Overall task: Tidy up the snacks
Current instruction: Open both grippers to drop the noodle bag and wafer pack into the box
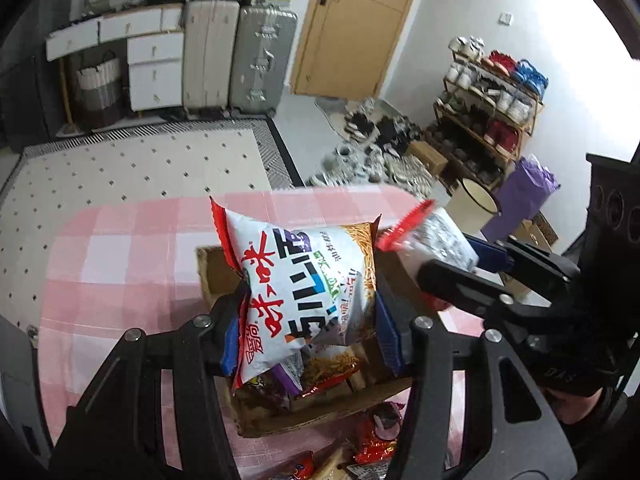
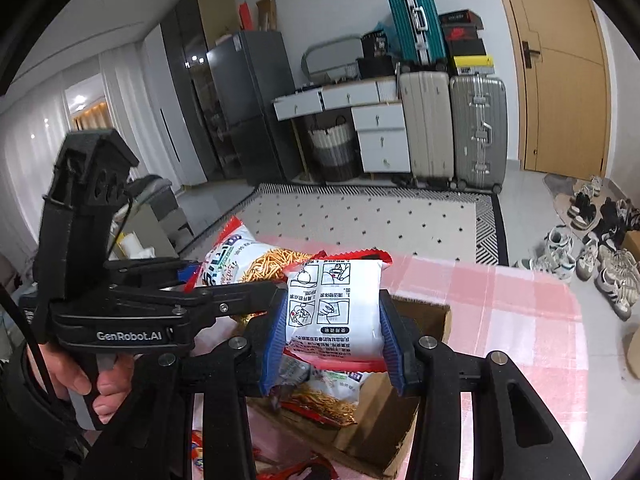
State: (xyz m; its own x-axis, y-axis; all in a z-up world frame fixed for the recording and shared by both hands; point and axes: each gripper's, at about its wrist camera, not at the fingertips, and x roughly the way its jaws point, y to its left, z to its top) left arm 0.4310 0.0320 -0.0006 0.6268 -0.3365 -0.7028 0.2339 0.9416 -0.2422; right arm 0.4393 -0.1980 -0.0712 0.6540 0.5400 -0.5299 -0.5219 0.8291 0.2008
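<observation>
My left gripper (image 1: 308, 332) is shut on a white snack bag with red and black lettering (image 1: 304, 276), held above an open cardboard box (image 1: 280, 420) on the pink checked tablecloth (image 1: 120, 264). My right gripper (image 2: 332, 340) is shut on a white bag with red edges (image 2: 334, 308), its printed back facing the camera, over the same box (image 2: 424, 320). In the left wrist view the right gripper (image 1: 472, 264) reaches in from the right with its bag (image 1: 432, 236). The left gripper's bag (image 2: 240, 256) shows in the right wrist view. Several snack packs (image 2: 328, 396) lie inside the box.
More red snack packs (image 1: 372, 440) lie on the cloth in front of the box. Beyond the table are a dotted rug (image 2: 360, 216), suitcases (image 2: 452, 132), a white drawer unit (image 2: 380, 136), a wooden door (image 2: 560, 72), a shoe rack (image 1: 488, 108) and loose shoes (image 2: 592, 248). A hand (image 2: 80, 380) grips the left tool.
</observation>
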